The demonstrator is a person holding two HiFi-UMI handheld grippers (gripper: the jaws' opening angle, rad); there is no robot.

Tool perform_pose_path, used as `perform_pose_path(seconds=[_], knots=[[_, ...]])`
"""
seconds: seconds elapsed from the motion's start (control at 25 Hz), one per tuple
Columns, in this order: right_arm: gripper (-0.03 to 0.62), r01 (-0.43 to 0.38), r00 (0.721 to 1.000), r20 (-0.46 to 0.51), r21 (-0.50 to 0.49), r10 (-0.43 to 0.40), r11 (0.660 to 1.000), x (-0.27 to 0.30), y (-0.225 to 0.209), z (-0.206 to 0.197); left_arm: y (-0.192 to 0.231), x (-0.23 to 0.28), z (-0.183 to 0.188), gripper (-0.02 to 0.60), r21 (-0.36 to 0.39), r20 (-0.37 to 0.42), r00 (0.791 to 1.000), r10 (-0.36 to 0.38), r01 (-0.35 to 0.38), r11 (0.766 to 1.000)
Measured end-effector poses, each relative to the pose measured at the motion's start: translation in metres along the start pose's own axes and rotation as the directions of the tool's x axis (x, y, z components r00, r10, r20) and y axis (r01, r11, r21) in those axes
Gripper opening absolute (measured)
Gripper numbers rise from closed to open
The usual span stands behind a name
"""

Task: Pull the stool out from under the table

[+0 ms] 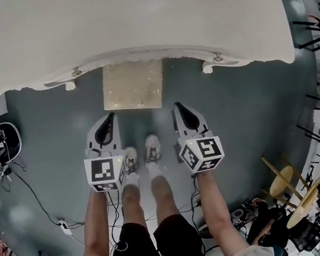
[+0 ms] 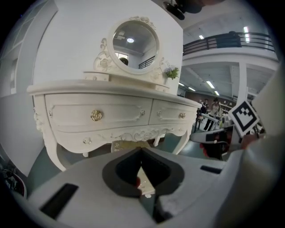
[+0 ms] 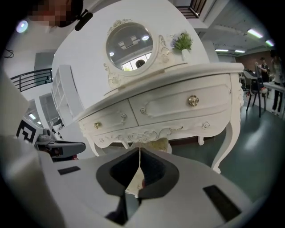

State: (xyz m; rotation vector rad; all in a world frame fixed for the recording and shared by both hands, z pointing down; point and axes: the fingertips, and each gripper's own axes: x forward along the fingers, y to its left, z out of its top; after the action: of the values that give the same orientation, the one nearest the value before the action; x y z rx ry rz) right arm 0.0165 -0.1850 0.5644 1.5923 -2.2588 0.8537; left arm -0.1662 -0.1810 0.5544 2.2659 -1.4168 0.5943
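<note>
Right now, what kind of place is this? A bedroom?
Probably a big workshop hall, not a bedroom: the dressing table stands on a bare floor, cables trail across it, and a balcony railing runs overhead.

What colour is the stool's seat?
The stool is pale beige, seen best in the head view.

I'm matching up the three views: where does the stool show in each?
Head view: stool upper centre, half under the table.
Left gripper view: stool centre, below the table.
Right gripper view: stool centre, below the table.
Shared landmark: the white table.
</note>
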Motion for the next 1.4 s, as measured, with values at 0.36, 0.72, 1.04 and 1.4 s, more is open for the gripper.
perform_pose_path(seconds=[0.36, 0.72, 1.04, 1.4], knots=[[0.02, -0.028, 0.995, -0.095, -0.008, 0.027, 1.0, 0.051, -0.03, -0.06, 0.019, 0.054, -0.058, 0.003, -0.073, -0.039, 0.999, -0.004, 0.001, 0.997], [0.237, -0.131, 0.977, -0.139, 0.194, 0.16, 0.972, 0.102, -0.031, -0.085, 0.047, 0.092, -0.087, 0.151, -0.271, -0.064, 0.997, -0.046, 0.027, 0.962], [0.33, -0.111, 0.975, -0.167, 0.209, 0.148, 0.972, 0.131, -0.053, -0.101, 0.066, 0.114, -0.114, 0.283, -0.353, -0.101, 0.991, -0.085, 0.044, 0.934], [0.367, -0.107, 0.975, -0.146, 0.34, 0.165, 0.934, 0.166, -0.076, -0.123, 0.078, 0.146, -0.139, 0.345, -0.369, -0.127, 0.988, -0.082, 0.03, 0.929]])
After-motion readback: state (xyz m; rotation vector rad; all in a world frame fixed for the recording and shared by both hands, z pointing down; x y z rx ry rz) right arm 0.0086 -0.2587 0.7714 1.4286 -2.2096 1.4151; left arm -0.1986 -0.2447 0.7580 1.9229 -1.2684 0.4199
